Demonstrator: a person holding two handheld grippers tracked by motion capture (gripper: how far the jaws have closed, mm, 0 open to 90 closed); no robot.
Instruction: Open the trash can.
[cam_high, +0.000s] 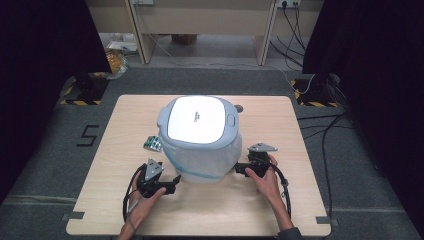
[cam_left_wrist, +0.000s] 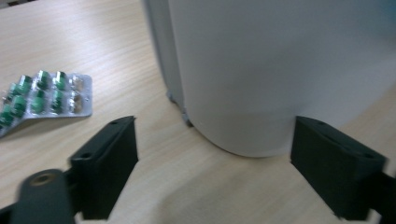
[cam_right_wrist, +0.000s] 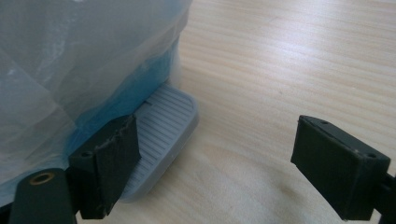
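right gripper (cam_right_wrist: 217, 154) jaws spread, empty | ribbed grey plastic pedal (cam_right_wrist: 163, 128) beside one jaw, likely press target | left gripper (cam_left_wrist: 215, 158) jaws spread, straddling bag-lined white plastic bin (cam_left_wrist: 261, 70)

Grey carpet floor (cam_high: 45, 150) surrounds the wooden table (cam_high: 295, 150); black curtains (cam_high: 45, 45) flank.

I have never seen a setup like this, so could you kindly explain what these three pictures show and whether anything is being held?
A person at a table holds a two-jaw claw in each hand. The wide picture comes from a camera overhead; the other two come from cameras riding on each claw, looking along its black jaws. On the table stand a pedal bin with a plastic liner and, beside it, a blister pack of green pills. The left claw and the right claw flank the bin's base, jaws open, holding nothing. The right one sits by the pedal.
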